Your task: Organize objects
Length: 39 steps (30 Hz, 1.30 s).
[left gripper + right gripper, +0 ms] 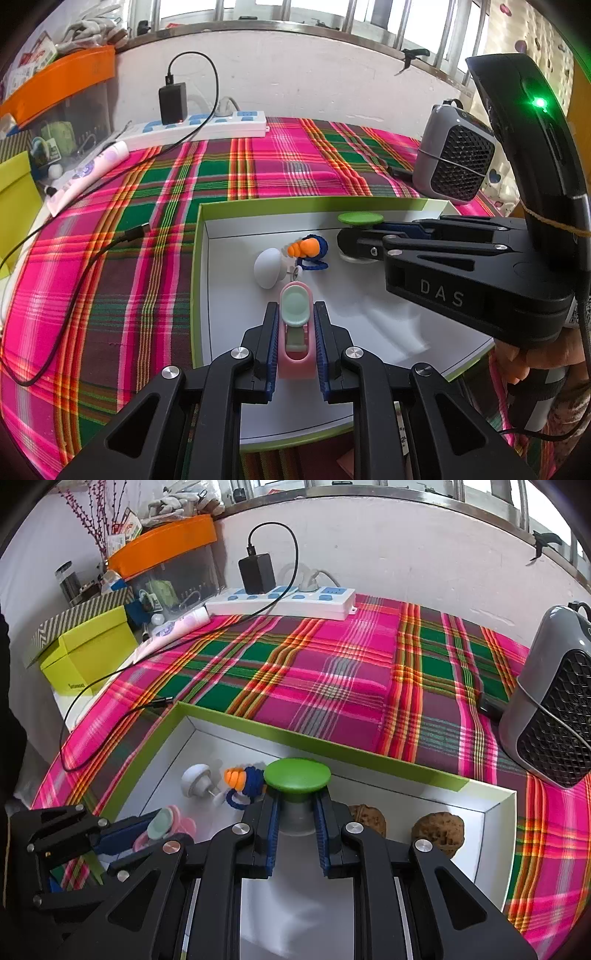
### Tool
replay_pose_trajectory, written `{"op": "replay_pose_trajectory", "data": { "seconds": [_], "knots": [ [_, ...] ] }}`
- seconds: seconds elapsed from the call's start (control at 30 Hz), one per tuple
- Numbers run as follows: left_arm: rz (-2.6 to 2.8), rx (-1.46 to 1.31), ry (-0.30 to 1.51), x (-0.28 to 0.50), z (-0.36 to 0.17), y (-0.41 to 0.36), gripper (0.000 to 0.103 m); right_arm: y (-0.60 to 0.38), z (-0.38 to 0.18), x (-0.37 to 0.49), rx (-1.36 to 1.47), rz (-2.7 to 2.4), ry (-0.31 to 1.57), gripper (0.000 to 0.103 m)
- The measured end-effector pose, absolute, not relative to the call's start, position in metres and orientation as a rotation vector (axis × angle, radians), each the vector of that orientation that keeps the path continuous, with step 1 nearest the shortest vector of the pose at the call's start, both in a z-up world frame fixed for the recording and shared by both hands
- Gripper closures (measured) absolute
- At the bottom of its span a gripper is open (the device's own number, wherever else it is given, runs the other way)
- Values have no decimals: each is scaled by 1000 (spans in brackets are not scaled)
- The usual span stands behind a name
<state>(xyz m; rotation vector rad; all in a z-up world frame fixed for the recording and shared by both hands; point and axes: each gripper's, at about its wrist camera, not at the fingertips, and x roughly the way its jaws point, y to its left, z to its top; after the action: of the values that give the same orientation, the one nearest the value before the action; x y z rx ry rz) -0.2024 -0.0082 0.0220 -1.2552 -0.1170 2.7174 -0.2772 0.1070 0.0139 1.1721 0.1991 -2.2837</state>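
- Two grippers are over a white box (pixel 388 314) with a green rim; it sits on a pink and green checked cloth (pixel 110 258).
- From the left wrist camera, the left gripper (pixel 295 325) has its blue pads squeezed on a small pink toy toilet (pixel 294 332) with a pale green lid.
- Just past the toilet lie a white mushroom toy (pixel 267 267) and an orange and blue yarn toy (pixel 308 251), close together in the box.
- On the right side, the right gripper (pixel 356 236) pinches a green-topped mushroom toy (pixel 360 218).
- From the right wrist camera, the right gripper (pixel 295 812) is clamped on the grey stem under the green cap (pixel 297 773).
- Two brown walnuts (pixel 437 829) sit near the box's far right wall.
- At the lower left, the left gripper (pixel 147 834) holds the pink toilet.
- Farther back, a white power strip (pixel 280 600) lies by the wall, and a grey heater (pixel 550 709) stands at the right.
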Motion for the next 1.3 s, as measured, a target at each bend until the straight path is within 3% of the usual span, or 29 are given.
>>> {"op": "replay_pose_trajectory", "data": {
  "seconds": [0.63,0.8,1.3],
  "knots": [
    [2718,-1253,-102,-202,22,-8,86,106,12,-272,1185,-2285,228,83],
    [2722,-1255,-103,-202,22,-7,85,106,13,-270,1180,-2284,232,68],
    [2736,-1238,-95,-195,28,-6,77,110,17,-264,1161,-2299,225,60]
  ]
}}
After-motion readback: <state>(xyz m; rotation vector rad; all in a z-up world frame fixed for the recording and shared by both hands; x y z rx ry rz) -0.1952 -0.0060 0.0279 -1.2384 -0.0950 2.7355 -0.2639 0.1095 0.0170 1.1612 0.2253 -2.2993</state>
